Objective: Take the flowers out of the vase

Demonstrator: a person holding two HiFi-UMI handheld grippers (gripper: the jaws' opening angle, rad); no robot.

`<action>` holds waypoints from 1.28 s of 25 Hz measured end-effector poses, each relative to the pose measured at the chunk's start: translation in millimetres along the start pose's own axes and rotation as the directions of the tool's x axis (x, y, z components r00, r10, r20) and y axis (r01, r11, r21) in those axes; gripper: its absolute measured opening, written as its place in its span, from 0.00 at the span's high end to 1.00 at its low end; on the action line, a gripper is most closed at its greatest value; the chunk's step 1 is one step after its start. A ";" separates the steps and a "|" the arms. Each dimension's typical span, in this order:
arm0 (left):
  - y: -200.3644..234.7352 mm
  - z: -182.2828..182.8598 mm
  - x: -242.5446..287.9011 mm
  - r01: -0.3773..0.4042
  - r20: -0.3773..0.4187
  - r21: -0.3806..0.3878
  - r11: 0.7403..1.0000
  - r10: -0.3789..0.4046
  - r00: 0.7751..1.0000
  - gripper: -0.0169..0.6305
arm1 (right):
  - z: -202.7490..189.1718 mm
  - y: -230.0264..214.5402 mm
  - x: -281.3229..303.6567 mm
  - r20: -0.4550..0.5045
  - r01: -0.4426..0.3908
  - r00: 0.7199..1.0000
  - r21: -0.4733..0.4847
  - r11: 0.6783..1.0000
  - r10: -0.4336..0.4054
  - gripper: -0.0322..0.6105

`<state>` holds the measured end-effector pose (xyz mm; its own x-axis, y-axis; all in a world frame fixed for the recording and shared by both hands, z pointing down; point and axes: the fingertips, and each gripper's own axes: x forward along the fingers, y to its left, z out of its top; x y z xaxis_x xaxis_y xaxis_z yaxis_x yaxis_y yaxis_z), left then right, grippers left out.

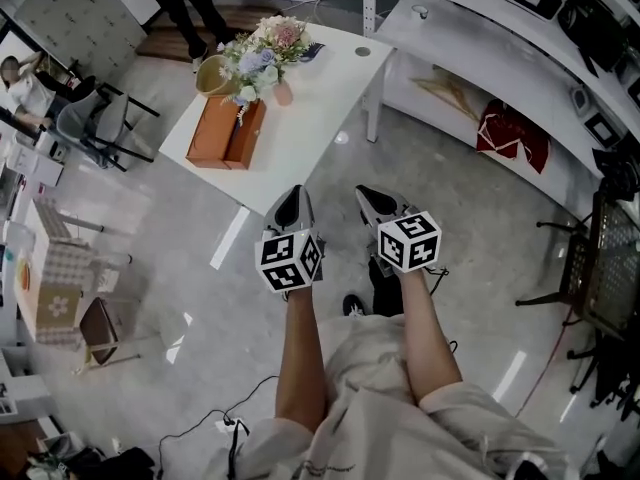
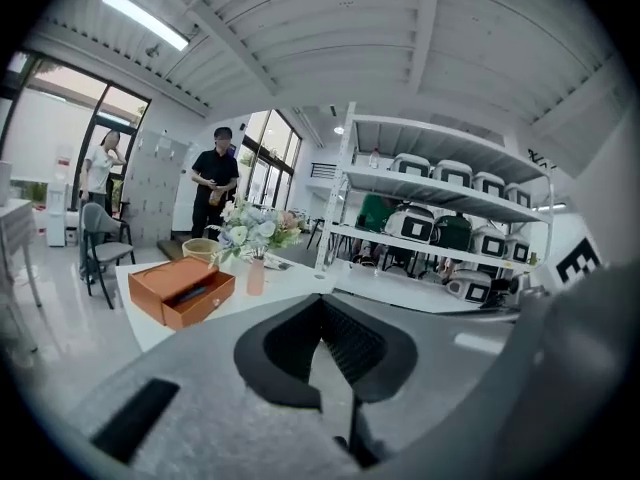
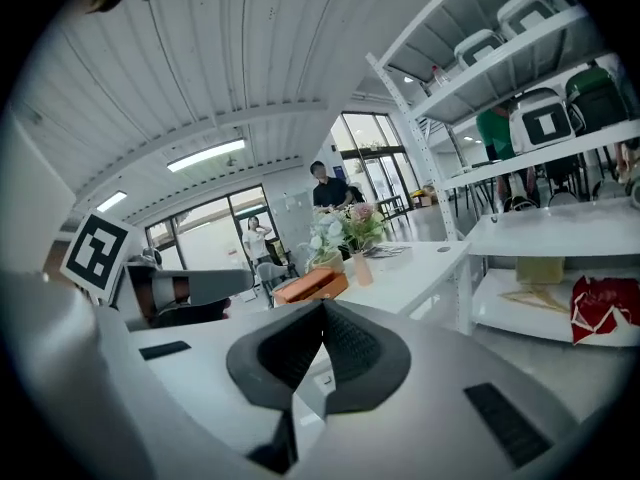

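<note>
A bunch of pale blue, white and pink flowers [image 1: 262, 56] stands in a small pink vase [image 1: 283, 93] on a white table [image 1: 320, 108] ahead of me. Both gripper views show it too: the flowers [image 2: 252, 230] and vase [image 2: 255, 276], and the flowers [image 3: 347, 228] and vase [image 3: 363, 268]. My left gripper [image 1: 291, 208] and right gripper [image 1: 376, 204] are held side by side over the floor, short of the table's near edge. Both are shut with nothing between the jaws.
An orange box [image 1: 226, 133] with an open drawer lies on the table beside the vase, and a woven basket [image 1: 214, 74] stands behind it. White shelving [image 1: 500, 58] runs along the right. A person [image 1: 185, 3] stands beyond the table. Chairs [image 1: 95, 128] stand at the left.
</note>
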<state>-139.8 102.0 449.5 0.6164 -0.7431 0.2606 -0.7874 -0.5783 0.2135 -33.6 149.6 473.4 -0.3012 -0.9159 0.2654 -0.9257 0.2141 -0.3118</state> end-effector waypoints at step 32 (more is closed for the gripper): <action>85.7 49.3 191.2 -0.085 -0.036 -0.081 0.993 0.082 0.996 0.96 | 96.2 -70.0 204.8 -0.026 -0.239 0.971 0.020 0.971 0.239 0.94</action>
<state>-89.8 -106.2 471.2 0.5498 -0.7754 0.3106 -0.8334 -0.4842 0.2664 -8.5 -85.6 461.8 -0.5199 -0.8289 0.2065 -0.8222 0.4200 -0.3841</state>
